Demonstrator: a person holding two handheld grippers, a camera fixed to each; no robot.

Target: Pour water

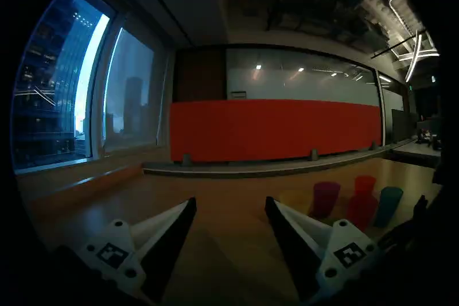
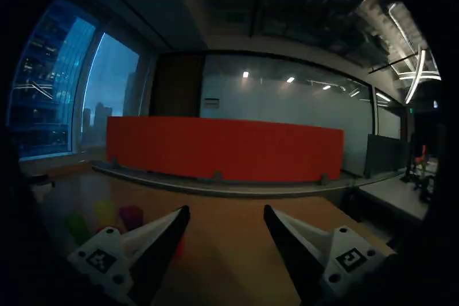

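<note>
Dim office, wooden table [image 1: 229, 243] under both tools. Left gripper [image 1: 229, 208]: fingers wide apart, nothing between them, held low over the bare tabletop. Just past its right-hand finger, not touching it, an upright cluster: purple cup [image 1: 325, 198], red cup [image 1: 363, 202], teal cup [image 1: 389, 204], close together on the table. Contents not readable.

Right gripper [image 2: 225, 211]: fingers also spread, empty, over the same wood. Off its left-hand finger, blurred and dark: green cup [image 2: 77, 227], yellow cup [image 2: 106, 211], pinkish cup [image 2: 132, 215], the last nearest the finger.

Farther out, red partition [image 1: 275, 129] along the table's far edge, glass wall above it. Tall windows [image 1: 57, 88] at left, city towers outside. Ceiling strip lights [image 1: 416, 56] at upper right.
</note>
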